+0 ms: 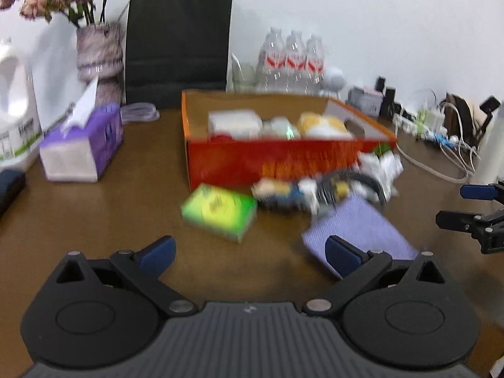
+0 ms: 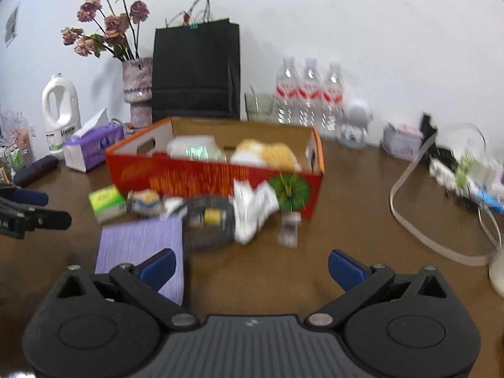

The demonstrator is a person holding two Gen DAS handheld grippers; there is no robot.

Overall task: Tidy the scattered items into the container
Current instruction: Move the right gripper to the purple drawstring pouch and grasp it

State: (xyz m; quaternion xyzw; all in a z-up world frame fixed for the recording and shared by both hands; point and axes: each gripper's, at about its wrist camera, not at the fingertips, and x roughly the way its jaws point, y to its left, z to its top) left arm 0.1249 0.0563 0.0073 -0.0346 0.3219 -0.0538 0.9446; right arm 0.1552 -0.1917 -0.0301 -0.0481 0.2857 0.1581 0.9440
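An open red cardboard box (image 1: 283,160) (image 2: 214,178) stands mid-table with white and yellow items inside. In front of it lie a green packet (image 1: 220,211) (image 2: 105,203), a small blue-yellow pack (image 1: 280,193) (image 2: 145,203), a coiled black cable (image 1: 352,186) (image 2: 208,223), crumpled white wrapping (image 1: 382,167) (image 2: 252,214), a purple cloth (image 1: 359,230) (image 2: 141,245) and a small clear item (image 2: 289,230). My left gripper (image 1: 249,255) is open and empty, short of the green packet. My right gripper (image 2: 250,267) is open and empty, near the cloth.
A purple tissue pack (image 1: 83,145) (image 2: 93,149), white jug (image 1: 14,107), flower vase (image 1: 99,56) and black paper bag (image 1: 178,44) stand at the back left. Water bottles (image 2: 310,94) and cables (image 2: 441,214) lie to the right.
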